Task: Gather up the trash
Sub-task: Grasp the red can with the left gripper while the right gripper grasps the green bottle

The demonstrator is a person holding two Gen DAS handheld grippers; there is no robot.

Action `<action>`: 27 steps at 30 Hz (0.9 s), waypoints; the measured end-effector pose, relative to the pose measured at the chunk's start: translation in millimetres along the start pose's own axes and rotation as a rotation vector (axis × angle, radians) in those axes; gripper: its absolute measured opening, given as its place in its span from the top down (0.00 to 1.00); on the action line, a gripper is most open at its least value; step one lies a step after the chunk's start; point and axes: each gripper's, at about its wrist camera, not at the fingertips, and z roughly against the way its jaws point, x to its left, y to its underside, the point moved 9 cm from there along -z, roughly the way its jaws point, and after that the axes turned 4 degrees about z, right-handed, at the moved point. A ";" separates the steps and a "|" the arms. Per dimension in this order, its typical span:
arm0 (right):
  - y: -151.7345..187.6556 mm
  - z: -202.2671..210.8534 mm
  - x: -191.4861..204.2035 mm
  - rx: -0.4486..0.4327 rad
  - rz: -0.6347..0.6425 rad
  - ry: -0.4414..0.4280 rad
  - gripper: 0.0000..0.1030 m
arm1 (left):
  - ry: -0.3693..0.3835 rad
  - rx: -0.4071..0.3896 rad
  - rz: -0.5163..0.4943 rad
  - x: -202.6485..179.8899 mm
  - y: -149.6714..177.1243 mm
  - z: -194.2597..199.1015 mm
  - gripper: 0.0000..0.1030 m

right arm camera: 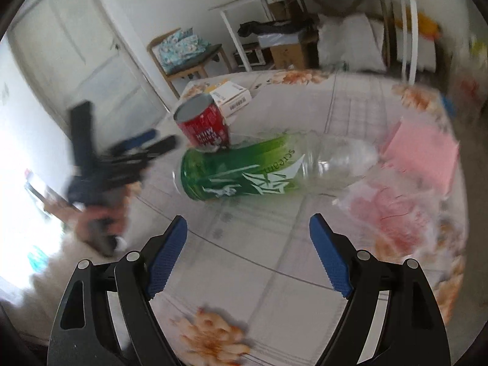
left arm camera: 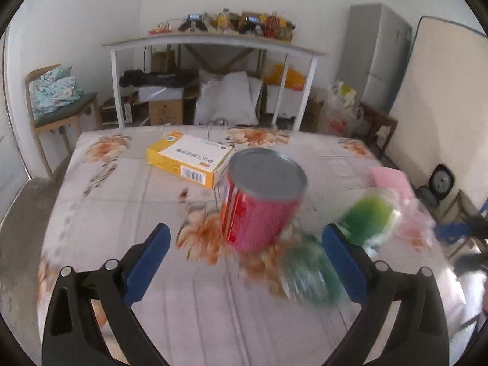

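A red can (left arm camera: pixel 262 198) with a silver lid stands on the floral tablecloth (left arm camera: pixel 122 213), just ahead of my open, empty left gripper (left arm camera: pixel 245 245). A green-labelled plastic bottle (right arm camera: pixel 268 167) lies on its side next to the can (right arm camera: pixel 202 122); it shows blurred in the left wrist view (left arm camera: pixel 366 216). A yellow and white carton (left arm camera: pixel 190 160) lies behind the can. A pink sheet (right arm camera: pixel 421 155) and a clear pink plastic wrapper (right arm camera: pixel 393 210) lie to the right. My right gripper (right arm camera: pixel 248 238) is open and empty, a short way before the bottle. The left gripper (right arm camera: pixel 134 146) shows blurred at the left.
A wooden chair (left arm camera: pixel 58 106) with blue bedding stands off the table's far left corner. A white shelf table (left arm camera: pixel 213 42) with boxes and bags under it stands behind. A grey cabinet (left arm camera: pixel 378 52) and a white board (left arm camera: pixel 442 91) stand at the right.
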 end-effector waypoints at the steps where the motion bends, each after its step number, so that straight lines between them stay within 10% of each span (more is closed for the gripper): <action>1: -3.1 -0.2 -3.6 -0.002 -0.020 -0.013 0.24 | -0.003 0.005 -0.012 -3.2 -4.6 -12.1 0.05; 4: -12.0 1.1 -10.1 -0.004 -0.020 -0.002 0.24 | -0.022 -0.008 -0.023 -6.2 -15.9 -33.9 0.08; 8: -23.7 1.8 -20.2 0.010 -0.029 0.014 0.23 | -0.014 -0.015 -0.001 -6.8 -25.4 -44.9 0.36; 18: -45.2 -34.9 10.4 0.075 0.579 0.161 0.12 | -0.018 0.007 0.030 16.0 -18.0 -23.4 0.37; 27: -30.3 -106.8 18.0 0.340 0.860 0.260 0.10 | 0.033 0.013 0.129 32.8 -5.0 3.1 0.38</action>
